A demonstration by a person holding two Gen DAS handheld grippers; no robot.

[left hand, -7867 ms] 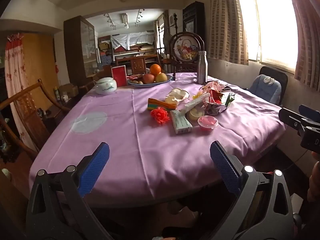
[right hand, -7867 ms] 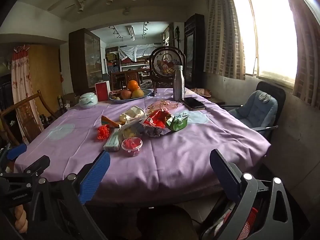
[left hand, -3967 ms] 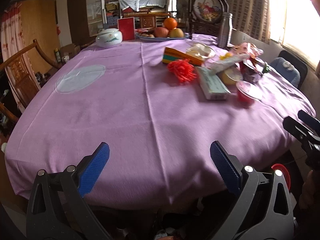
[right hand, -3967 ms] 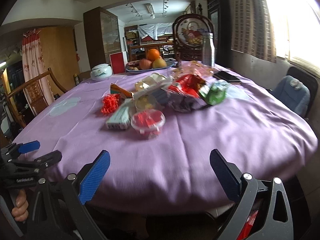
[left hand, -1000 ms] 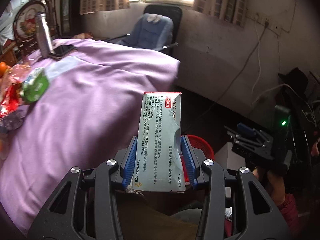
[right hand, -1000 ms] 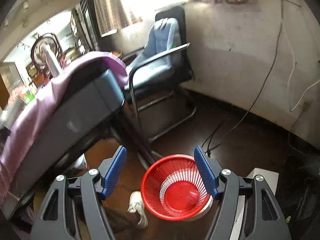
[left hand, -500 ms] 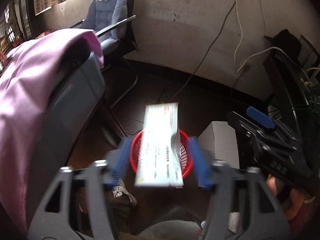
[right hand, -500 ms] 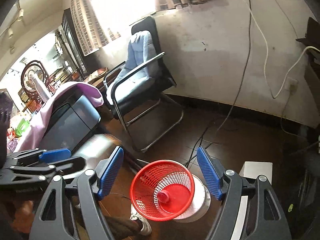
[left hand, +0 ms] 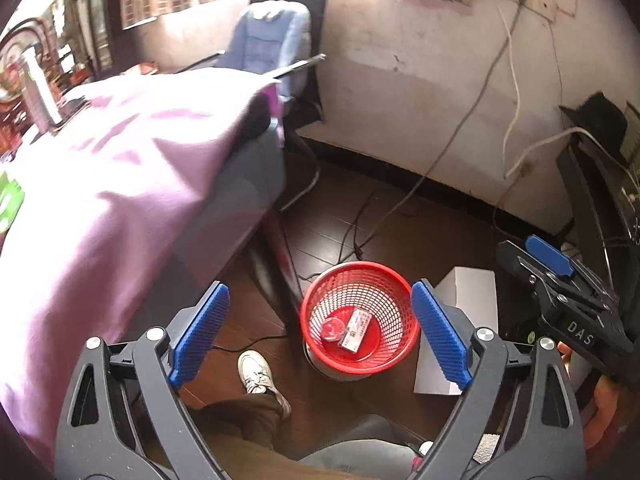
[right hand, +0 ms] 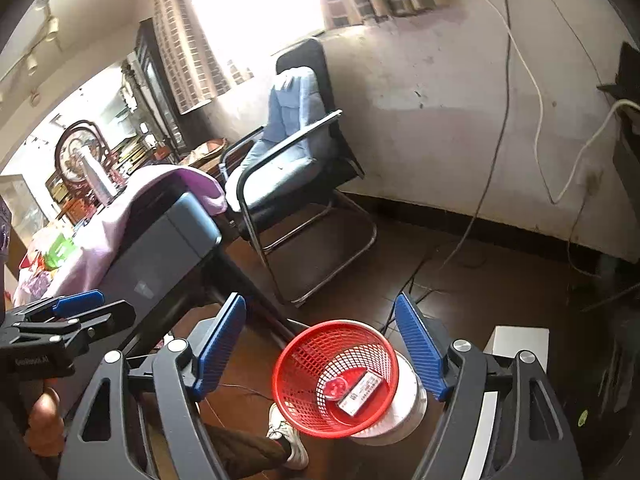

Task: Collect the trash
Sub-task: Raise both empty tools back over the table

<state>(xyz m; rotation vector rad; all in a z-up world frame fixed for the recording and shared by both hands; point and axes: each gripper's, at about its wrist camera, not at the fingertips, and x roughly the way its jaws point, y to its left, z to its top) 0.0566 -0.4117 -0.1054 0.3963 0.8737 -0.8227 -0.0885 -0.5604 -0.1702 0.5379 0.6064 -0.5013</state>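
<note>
Released since half a second ago: the box (left hand: pixel 357 329) that was between the left tool's (left hand: pixel 319 333) fingers now lies flat in the red basket (left hand: pixel 394 350), and the left tool's jaws stand spread wide with nothing between them. The right tool (right hand: pixel 320 350) also has its jaws parted and empty, hovering over the same basket; in the left view it shows only partly, at the right edge.

Largest to smallest:
- Bench (left hand: pixel 92 184), under a purple cloth, cut off at the left edge of the left view; blurred, so items on it are hard to make out. One steel bottle (left hand: pixel 38 90) stands at its far side.
- Chairs: one, black frame with blue cushion (right hand: pixel 288 148), by the wall beyond the bench.
- White box on the floor (left hand: pixel 464 292), one, just right of the basket, partly hidden by the left tool's right finger.
- Baskets: one, resting on a white round base (right hand: pixel 404 404) mostly hidden beneath it.
- Shoe (left hand: pixel 256 372), one white, on the floor near the basket; the leg above it is cut off by the frame.
- Inside the basket, two pieces: the box, print too small to read, and a round clear cup (left hand: pixel 333 327) touching its left side.
</note>
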